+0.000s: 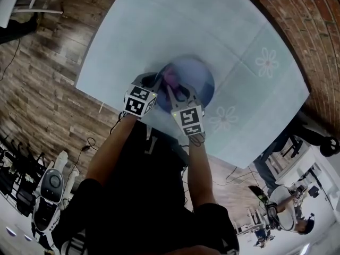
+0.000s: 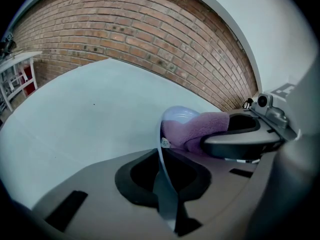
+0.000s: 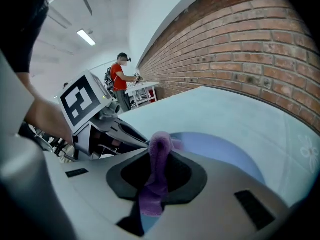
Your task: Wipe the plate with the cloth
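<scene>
A pale blue plate lies on the table near its front edge. My left gripper is shut on the plate's rim, which runs edge-on between its jaws. My right gripper is shut on a purple cloth. The cloth rests on the plate's face, just right of the left gripper's jaws. In the head view the cloth shows as a small purple patch between the two grippers.
The table wears a light blue covering with flower prints at the right. A brick wall stands behind it. A person in a red shirt works at a far bench. Cables and equipment lie on the wooden floor.
</scene>
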`<state>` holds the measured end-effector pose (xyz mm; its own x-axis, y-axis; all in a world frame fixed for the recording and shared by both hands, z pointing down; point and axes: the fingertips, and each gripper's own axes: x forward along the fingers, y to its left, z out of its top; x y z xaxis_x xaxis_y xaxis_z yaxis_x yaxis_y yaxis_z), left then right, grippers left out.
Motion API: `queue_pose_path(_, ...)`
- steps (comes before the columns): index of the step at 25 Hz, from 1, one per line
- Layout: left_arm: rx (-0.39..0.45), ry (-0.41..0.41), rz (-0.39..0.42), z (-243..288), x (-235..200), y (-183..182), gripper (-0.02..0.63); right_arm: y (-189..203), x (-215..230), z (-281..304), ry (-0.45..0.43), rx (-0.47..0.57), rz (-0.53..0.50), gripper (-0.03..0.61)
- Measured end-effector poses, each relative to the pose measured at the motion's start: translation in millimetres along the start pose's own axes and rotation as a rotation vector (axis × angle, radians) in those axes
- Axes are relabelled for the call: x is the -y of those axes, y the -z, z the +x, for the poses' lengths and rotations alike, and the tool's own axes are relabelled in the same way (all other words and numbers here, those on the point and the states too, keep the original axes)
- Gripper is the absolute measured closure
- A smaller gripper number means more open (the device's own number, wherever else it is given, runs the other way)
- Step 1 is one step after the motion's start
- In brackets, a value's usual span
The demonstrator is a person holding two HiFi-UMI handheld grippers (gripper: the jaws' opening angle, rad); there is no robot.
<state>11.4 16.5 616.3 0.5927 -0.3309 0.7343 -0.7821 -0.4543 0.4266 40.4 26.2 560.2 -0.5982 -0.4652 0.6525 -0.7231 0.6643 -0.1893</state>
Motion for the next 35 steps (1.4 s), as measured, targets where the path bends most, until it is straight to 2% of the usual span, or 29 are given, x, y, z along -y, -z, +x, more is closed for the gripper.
queue_pose_path(9,0.012,0.013,-0.002,1,1,1,0.558,4,-2,21,-0.023,-0.036,0.063,0.502)
queue_pose_path(17,0.023,0.011,0.004,1,0,2,0.561,5,3,29,-0.039,-0.046,0.072,0.502)
queue_pose_path(21,0.003,0.006,0.003,-1,0,5,0.561,8,6,30,-0.022,-0.053,0.066,0.502)
queue_pose_path(29,0.020,0.005,0.014,-2,0,-1,0.560,-3,21,36,0.025,-0.036,0.049,0.502)
queue_pose_path(35,0.026,0.000,0.007,-3,0,-2,0.561,-9,32,35,0.092,-0.041,0.024,0.502)
